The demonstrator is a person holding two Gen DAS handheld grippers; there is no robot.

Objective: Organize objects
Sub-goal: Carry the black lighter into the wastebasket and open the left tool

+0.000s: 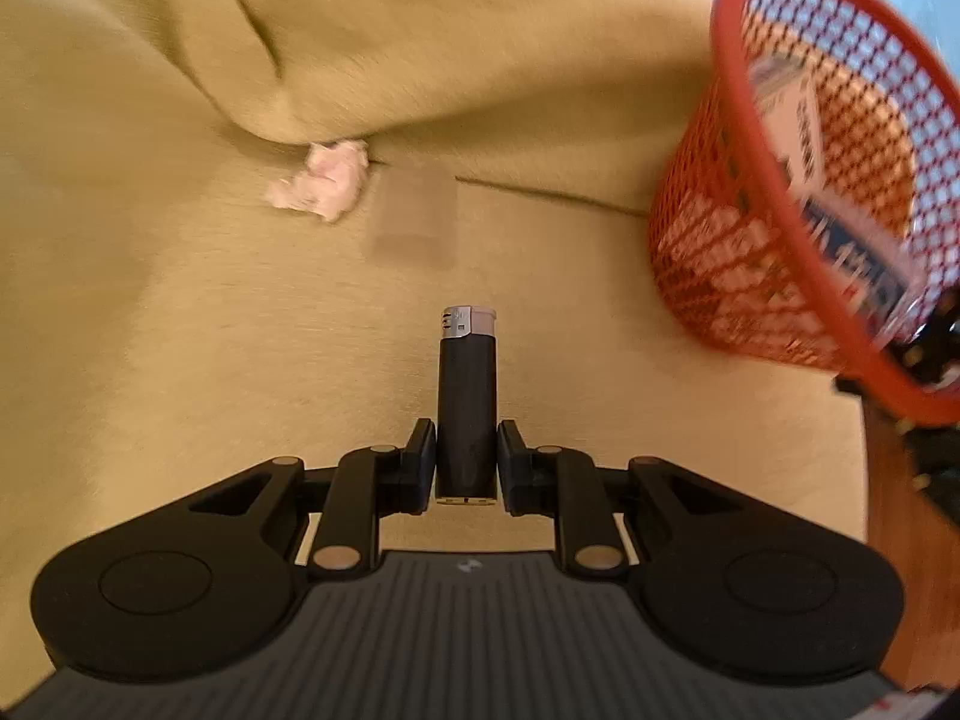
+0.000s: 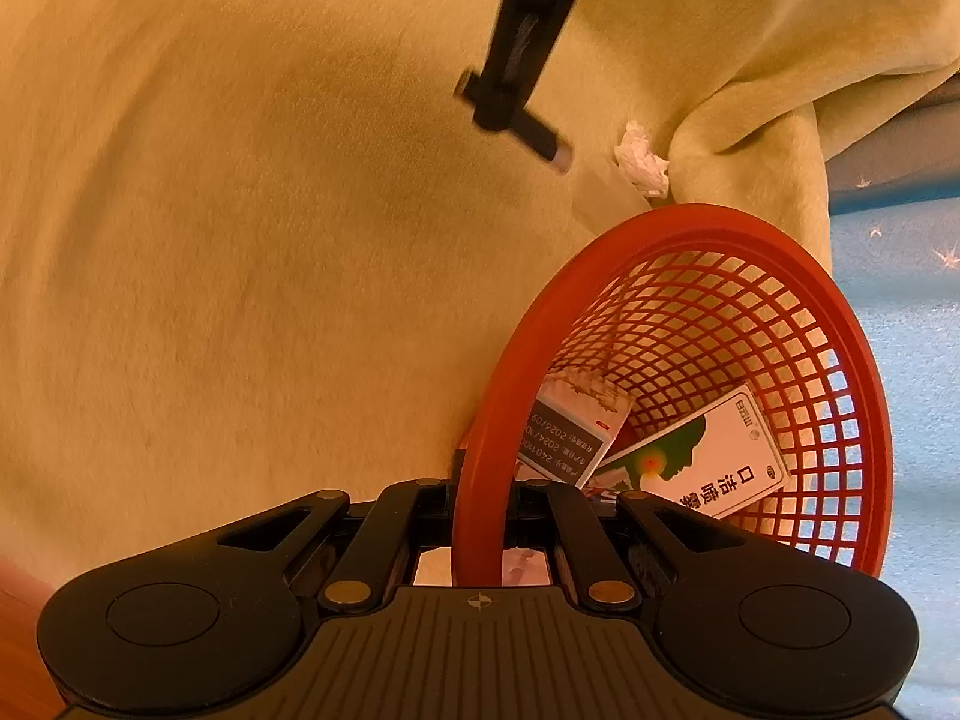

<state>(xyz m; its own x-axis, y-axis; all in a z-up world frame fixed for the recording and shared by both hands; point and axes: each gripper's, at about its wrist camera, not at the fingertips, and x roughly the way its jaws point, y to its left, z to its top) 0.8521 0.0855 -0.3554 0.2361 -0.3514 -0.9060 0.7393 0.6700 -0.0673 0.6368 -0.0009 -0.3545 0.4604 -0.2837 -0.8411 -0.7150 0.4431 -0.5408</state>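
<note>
While our left gripper (image 1: 467,461) has its fingers clamped on the black lighter (image 1: 467,402) at frame centre, and our right gripper (image 2: 480,510) pinches the rim of the red basket (image 2: 672,228) at lower right, we should tilt the mouth toward the lighter, then release above the boxes (image 2: 708,468).

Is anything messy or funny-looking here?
Yes. A crumpled tissue lies loose on the yellow blanket, tucked under a fold. The red basket is tipped, gripped by its rim in the right hand-held gripper, so the boxes inside lie slanted.
</note>
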